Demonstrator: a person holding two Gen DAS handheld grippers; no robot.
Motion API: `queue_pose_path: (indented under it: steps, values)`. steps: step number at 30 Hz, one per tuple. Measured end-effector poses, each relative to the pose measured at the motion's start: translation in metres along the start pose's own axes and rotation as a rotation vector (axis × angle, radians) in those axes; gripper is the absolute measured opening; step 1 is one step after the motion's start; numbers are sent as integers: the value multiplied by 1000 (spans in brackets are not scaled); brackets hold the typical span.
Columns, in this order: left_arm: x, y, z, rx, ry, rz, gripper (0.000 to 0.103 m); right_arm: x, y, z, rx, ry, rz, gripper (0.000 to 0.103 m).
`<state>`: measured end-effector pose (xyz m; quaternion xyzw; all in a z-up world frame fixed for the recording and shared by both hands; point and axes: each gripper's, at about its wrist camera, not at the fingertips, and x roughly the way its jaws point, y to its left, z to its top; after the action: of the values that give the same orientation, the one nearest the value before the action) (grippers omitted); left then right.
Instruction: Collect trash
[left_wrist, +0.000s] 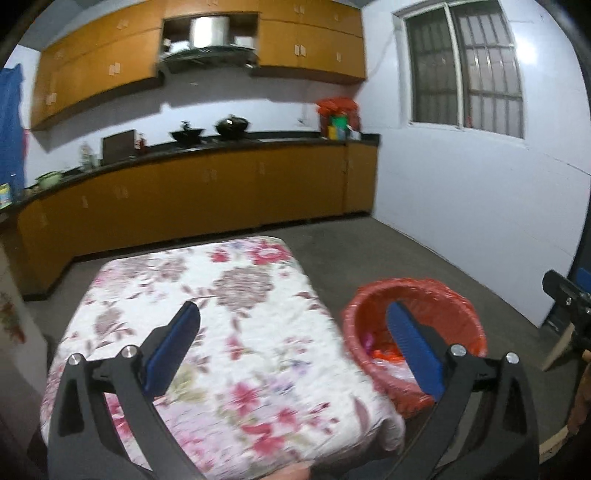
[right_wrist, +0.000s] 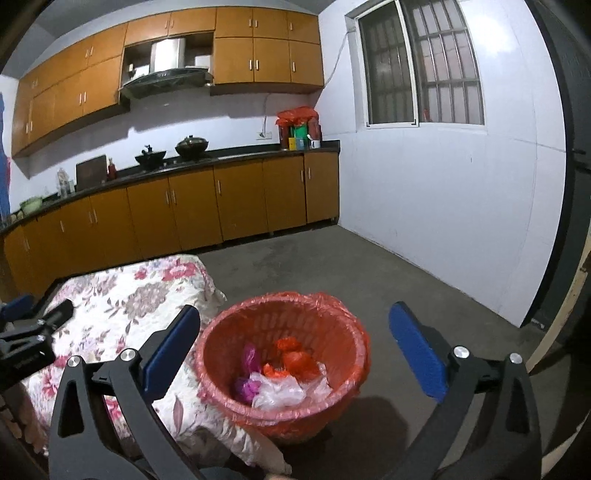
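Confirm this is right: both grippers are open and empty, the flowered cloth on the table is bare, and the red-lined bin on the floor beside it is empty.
Not quite. The bin is not empty: the right wrist view shows crumpled orange, pink and clear plastic bags in it. The rest holds: the left gripper and right gripper are open and empty, and the flowered cloth is bare.

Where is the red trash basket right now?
The red trash basket stands on the floor at the right of the floral-covered table, low in both wrist views, between the right gripper's open fingers.
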<state>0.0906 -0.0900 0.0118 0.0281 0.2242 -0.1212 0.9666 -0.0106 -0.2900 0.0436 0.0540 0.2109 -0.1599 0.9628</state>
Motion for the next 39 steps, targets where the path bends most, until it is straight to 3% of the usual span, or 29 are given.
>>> queue_pose_path:
  steps: [7, 16, 39]
  values:
    - [-43, 24, -15, -47, -28, 89, 99, -23, 27, -15, -26, 13, 3, 101]
    - [-81, 32, -34, -47, -42, 124, 99, -47, 51, -29, -57, 10, 26, 101]
    - [-97, 33, -53, -87, 4, 139, 99, -53, 63, -48, -61, 76, -28, 101]
